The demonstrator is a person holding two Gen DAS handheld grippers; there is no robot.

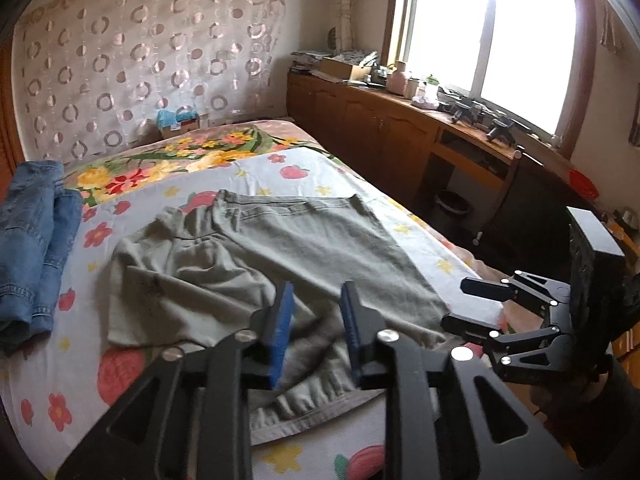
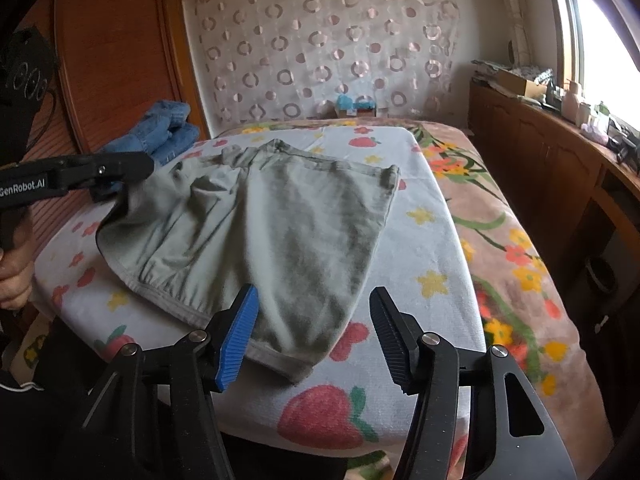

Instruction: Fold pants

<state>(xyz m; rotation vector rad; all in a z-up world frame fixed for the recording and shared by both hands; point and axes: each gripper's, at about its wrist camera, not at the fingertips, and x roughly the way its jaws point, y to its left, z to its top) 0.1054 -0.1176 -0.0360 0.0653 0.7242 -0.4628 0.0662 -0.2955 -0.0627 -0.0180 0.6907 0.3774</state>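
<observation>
Two sets of my jaws stand apart and empty over the crumpled grey-green cotton pants (image 2: 260,224) on the bed: right gripper (image 2: 312,336) at their six-o'clock hem, nearer; left gripper (image 1: 314,324) at nine.

From my left wrist camera I see the left gripper (image 1: 314,312) over the grey-green pants (image 1: 256,256), its blue pads (image 1: 283,320) a little apart with nothing pinched between them. The pants lie rumpled and partly folded on the fruit-and-flower sheet (image 1: 80,344), with folded blue jeans (image 1: 32,240) off to the left near the bed's edge. At the right I see the right gripper (image 1: 472,304) with its jaws parted, beside the pants' right edge.
</observation>
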